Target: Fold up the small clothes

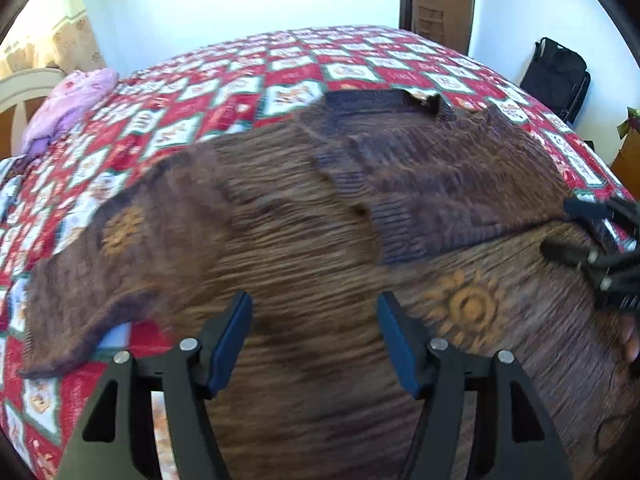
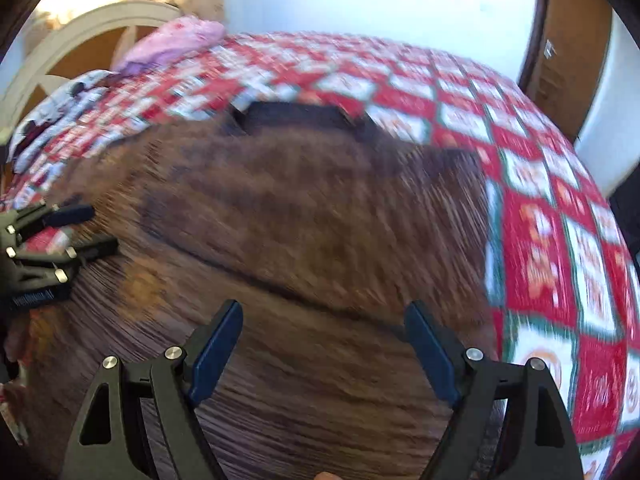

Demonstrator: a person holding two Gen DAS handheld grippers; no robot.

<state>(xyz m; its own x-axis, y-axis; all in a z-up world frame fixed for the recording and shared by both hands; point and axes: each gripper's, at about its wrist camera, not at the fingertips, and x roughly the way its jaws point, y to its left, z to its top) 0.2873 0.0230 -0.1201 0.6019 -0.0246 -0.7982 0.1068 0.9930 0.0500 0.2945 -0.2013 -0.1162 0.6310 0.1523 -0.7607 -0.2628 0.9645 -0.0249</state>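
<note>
A brown knitted sweater [image 1: 304, 208] with orange sun motifs lies spread on the bed, its neckline at the far side and one sleeve folded across the body. It also fills the right wrist view [image 2: 304, 208]. My left gripper [image 1: 314, 320] is open just above the sweater's lower part. My right gripper [image 2: 324, 328] is open above the sweater's right side. The right gripper shows at the right edge of the left wrist view [image 1: 576, 228]. The left gripper shows at the left edge of the right wrist view [image 2: 84, 228]. Both views are motion-blurred.
A red, white and green patchwork quilt [image 1: 248, 80] covers the bed. A pink garment [image 1: 76, 100] lies by the white headboard [image 2: 92, 28]. A wooden door [image 1: 440, 0] and a black bag [image 1: 556, 76] stand beyond the bed.
</note>
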